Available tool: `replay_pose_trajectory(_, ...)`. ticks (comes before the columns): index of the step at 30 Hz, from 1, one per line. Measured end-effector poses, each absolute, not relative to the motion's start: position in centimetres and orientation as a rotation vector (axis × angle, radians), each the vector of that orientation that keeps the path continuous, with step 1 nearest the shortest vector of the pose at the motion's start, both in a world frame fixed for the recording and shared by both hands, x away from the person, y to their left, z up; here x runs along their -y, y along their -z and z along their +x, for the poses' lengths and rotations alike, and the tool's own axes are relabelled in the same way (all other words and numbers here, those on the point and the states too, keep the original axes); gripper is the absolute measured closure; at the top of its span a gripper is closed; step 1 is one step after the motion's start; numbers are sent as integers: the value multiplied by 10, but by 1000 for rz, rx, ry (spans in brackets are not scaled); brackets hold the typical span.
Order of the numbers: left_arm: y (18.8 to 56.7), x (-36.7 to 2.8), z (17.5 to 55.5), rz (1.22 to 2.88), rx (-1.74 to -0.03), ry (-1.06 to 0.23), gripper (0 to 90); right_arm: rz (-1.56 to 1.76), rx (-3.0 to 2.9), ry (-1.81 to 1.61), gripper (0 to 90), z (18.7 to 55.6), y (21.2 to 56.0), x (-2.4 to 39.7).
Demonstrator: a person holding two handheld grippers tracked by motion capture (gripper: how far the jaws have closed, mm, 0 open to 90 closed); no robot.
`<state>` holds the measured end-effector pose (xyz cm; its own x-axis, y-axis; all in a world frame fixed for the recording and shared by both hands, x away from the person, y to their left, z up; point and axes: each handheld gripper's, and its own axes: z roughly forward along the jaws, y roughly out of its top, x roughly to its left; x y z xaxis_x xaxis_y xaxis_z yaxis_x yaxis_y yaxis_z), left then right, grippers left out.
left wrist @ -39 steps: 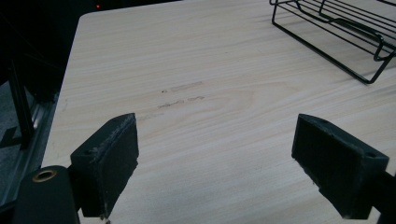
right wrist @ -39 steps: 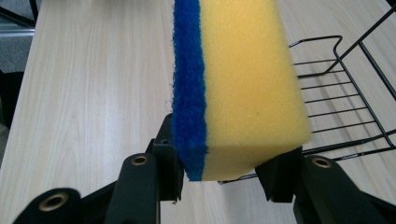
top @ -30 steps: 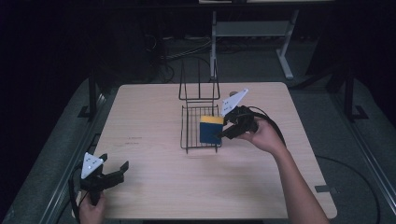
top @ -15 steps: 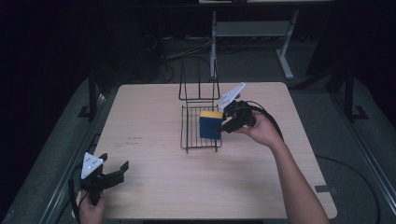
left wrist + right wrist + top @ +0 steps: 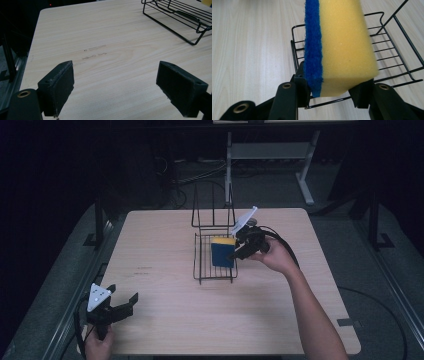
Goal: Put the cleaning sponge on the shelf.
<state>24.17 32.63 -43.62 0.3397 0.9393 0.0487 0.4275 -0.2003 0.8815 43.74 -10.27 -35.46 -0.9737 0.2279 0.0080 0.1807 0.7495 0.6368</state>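
Note:
A yellow sponge with a blue scouring face [image 5: 222,252] [image 5: 342,47] is held upright over the black wire rack [image 5: 205,265] [image 5: 392,50] at the table's middle. My right gripper [image 5: 239,251] [image 5: 329,92] is shut on the sponge's near end, one jaw on the blue face and one on the yellow side. Far off at the table's front left corner, my left gripper [image 5: 122,304] [image 5: 115,85] is open, its two black pads [image 5: 61,83] wide apart over bare wood. The rack's corner [image 5: 175,17] shows at the upper right of the left gripper view.
The rack's upright wire back [image 5: 212,210] stands toward the far side of the light wooden table [image 5: 165,235]. A few faint marks [image 5: 95,51] lie on the wood ahead of the left gripper. A grey frame [image 5: 270,155] stands on the floor behind the table.
My right gripper has carried the sponge a little toward the rack's far side and higher. The left gripper has stayed put.

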Motion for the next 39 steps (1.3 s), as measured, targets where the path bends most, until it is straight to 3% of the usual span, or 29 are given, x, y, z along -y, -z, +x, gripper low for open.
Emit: replay_pose_trajectory(39,437,-329,242,1773,-1224,-783,141,447,-2893,-1033,566,479,383,99)
